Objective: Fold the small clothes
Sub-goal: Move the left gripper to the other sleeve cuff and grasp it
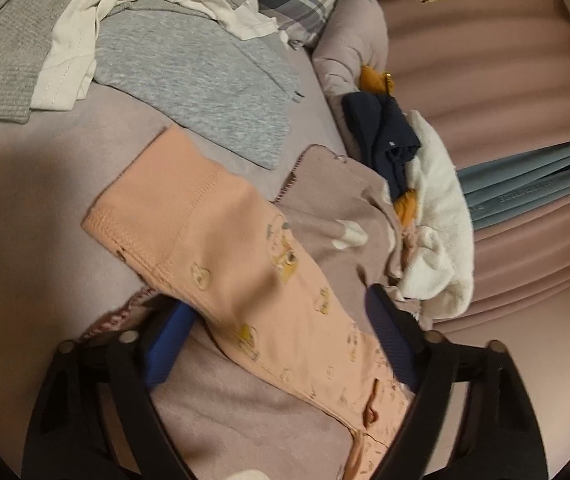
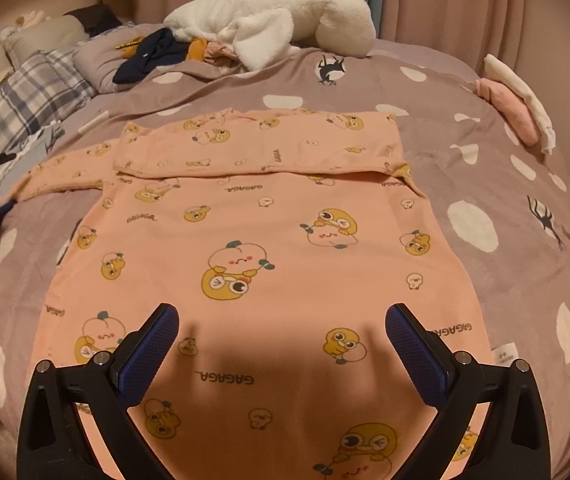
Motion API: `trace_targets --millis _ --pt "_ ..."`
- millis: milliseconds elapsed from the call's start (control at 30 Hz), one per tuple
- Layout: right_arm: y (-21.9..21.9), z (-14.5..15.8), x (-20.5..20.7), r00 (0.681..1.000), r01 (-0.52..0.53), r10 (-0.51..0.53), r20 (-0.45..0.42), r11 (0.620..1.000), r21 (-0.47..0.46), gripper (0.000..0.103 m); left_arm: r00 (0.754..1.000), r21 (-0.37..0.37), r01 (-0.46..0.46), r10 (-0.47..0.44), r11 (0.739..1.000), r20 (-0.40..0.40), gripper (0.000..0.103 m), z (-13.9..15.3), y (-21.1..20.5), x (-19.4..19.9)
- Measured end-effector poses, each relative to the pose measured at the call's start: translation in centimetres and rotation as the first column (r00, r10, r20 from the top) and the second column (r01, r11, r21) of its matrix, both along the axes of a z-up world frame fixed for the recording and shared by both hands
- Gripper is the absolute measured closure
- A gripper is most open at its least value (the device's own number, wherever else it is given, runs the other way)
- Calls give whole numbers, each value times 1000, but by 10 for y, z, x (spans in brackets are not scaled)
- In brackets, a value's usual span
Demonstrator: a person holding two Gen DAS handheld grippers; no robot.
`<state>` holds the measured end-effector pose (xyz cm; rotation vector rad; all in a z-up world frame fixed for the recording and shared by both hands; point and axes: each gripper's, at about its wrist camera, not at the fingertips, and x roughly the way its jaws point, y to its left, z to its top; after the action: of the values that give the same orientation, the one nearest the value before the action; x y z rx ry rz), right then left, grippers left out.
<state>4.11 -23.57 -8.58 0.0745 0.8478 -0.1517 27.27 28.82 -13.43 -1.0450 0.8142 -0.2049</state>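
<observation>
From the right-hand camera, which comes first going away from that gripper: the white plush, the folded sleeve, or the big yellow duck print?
Nearest first from the right gripper:
1. Duck print, just ahead of the open jaws, on the shirt's body.
2. Folded sleeve, laid across the shirt's upper part.
3. White plush, at the bed's far edge, by the curtain.

We can't see the bottom hem of the peach pajama top [image 2: 245,248], it runs off the lower edge of the right wrist view. Its left sleeve [image 1: 221,248] is motion-blurred in the left view, so the print there is mush. Near the bed's [image 2: 525,240] far edge, the dark garment [image 2: 153,54] is partly buried under the white plush [image 2: 277,24].
</observation>
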Motion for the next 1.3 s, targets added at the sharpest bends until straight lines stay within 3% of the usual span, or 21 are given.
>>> trace_targets --millis 267,433,533,733,833,900,967,1100,1167,1233,1300 --pt "-1 -4 1 1000 -2 2 -21 1000 0 1 999 -99 -20 16 995 -39 26 -10 18 -12" --pt "1 -6 1 1000 -4 4 -21 1000 -1 1 994 56 -103 104 993 -11 28 0 30 -26" --pt "3 -11 3 999 -18 19 -39 1000 14 1 993 31 -119 120 992 -19 26 -5 33 -18" --pt "3 -17 6 998 -7 6 -55 1000 -17 1 992 97 -119 121 988 -23 25 -4 21 7" --pt "2 -17 6 999 -9 9 -53 1000 -10 1 991 111 -125 129 986 -25 39 -4 20 14" --pt "1 -18 5 999 -8 7 -52 1000 -17 1 986 183 -139 152 973 -63 80 -6 19 15" --pt "-1 -17 4 999 -3 2 -47 1000 -16 1 982 258 -140 168 956 -91 98 -8 18 15" --pt "-7 -15 -1 999 -3 3 -33 1000 5 1 975 256 -168 199 952 -97 97 -5 19 12" --pt "-10 -14 -3 1000 6 -6 -31 1000 5 1 975 293 -171 204 941 -86 97 3 14 11" --pt "-13 -12 -3 1000 6 -5 -24 1000 11 1 978 377 -161 200 912 -65 97 17 3 10" --pt "-15 -10 -4 1000 -4 4 -4 1000 29 1 985 390 -136 168 911 -49 98 26 -6 9"
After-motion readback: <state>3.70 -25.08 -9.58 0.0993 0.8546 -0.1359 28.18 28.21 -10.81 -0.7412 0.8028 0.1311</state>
